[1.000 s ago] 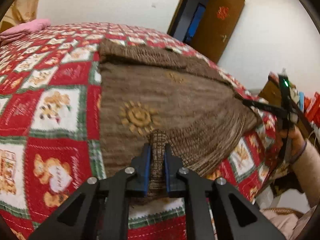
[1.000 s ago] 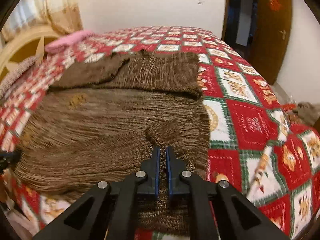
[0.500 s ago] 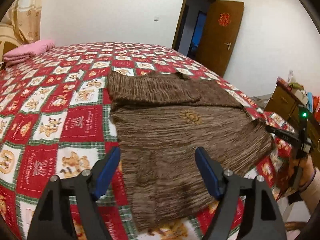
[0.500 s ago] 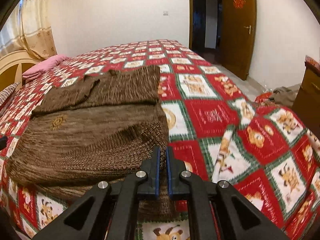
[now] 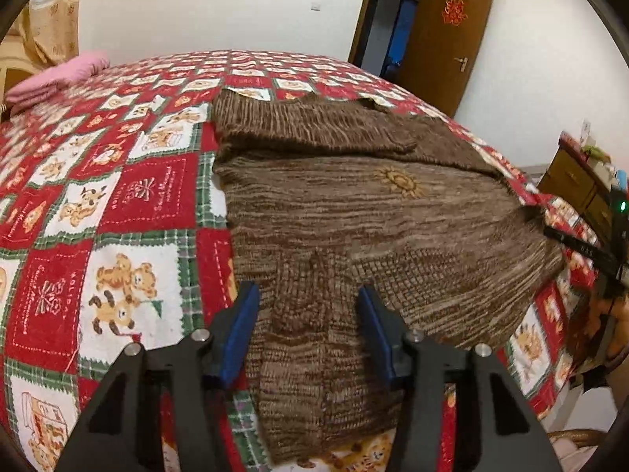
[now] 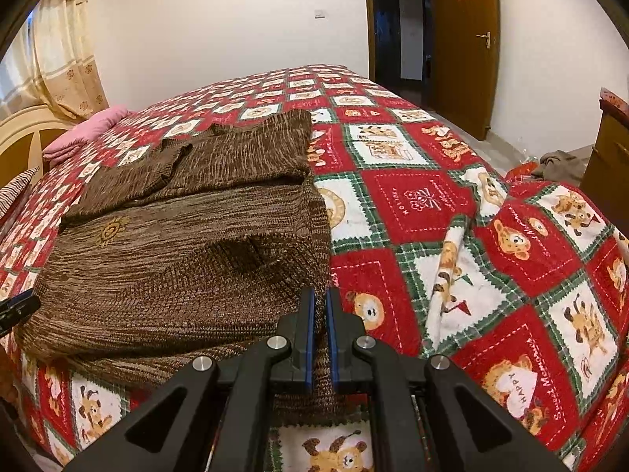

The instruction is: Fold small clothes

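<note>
One brown knit sweater [image 5: 354, 212], sun motif, lies folded; my right gripper [image 6: 319, 314] pinches its edge, left gripper [image 5: 306, 314] closing, ungripped; bedspread [image 6: 424, 204] perhaps reads "HAPPY".

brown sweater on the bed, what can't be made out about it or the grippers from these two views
- Brown sweater, near hem: both views, hidden behind the gripper bodies and cut off at the bottom edge.
- Right gripper: right wrist view, whether knit is pinched between the shut pads or just behind them is unclear.
- Left gripper: its jaws have just been closing with knit between them, the pads not touching it; in the right wrist view only a tip shows at the left edge.
</note>
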`<action>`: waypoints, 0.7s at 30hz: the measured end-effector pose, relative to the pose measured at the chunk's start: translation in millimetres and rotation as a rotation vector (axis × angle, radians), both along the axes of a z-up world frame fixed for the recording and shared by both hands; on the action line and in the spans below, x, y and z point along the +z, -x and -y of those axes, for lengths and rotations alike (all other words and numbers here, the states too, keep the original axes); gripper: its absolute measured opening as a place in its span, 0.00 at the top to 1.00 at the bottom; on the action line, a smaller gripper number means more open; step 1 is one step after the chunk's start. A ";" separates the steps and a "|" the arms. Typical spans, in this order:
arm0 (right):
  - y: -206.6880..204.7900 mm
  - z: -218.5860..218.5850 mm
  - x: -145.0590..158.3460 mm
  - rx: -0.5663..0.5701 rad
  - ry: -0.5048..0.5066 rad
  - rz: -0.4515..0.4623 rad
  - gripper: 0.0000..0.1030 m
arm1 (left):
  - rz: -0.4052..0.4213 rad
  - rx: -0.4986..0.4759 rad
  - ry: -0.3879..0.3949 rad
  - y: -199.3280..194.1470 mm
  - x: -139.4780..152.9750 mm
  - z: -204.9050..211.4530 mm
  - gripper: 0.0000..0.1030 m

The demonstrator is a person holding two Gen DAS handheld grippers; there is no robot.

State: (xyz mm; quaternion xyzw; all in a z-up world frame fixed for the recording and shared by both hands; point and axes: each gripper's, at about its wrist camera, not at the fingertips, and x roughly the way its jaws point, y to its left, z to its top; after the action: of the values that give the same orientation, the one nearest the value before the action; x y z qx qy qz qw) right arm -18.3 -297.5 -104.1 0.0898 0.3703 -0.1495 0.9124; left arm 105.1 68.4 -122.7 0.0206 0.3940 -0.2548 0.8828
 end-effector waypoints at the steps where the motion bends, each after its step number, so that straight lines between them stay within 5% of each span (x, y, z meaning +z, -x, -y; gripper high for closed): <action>1: -0.8 -0.1 -0.5 0.001 0.003 -0.001 0.95 | 0.017 0.004 -0.021 3.1 0.6 1.8 0.53; 2: -1.2 -0.6 -0.4 0.000 0.006 -0.002 0.95 | 0.036 0.008 -0.038 6.8 2.5 3.0 0.77; 3: -1.5 -1.6 1.3 -0.001 0.011 -0.001 0.95 | 0.041 0.001 -0.035 8.8 5.0 3.3 0.86; 14: 1.6 -18.8 60.0 0.023 0.075 0.155 0.95 | 0.046 0.079 0.072 -11.9 40.0 -8.0 0.87; 21: -15.3 -24.9 79.1 0.041 0.113 0.194 0.95 | 0.119 0.111 0.096 -27.6 66.5 -8.3 0.87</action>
State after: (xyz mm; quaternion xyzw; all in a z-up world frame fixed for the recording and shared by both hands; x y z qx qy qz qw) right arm -3.0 -272.6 -25.0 0.0448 0.2731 -0.1418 0.9504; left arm 132.7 76.7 -56.2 -0.0283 0.3289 -0.2224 0.9174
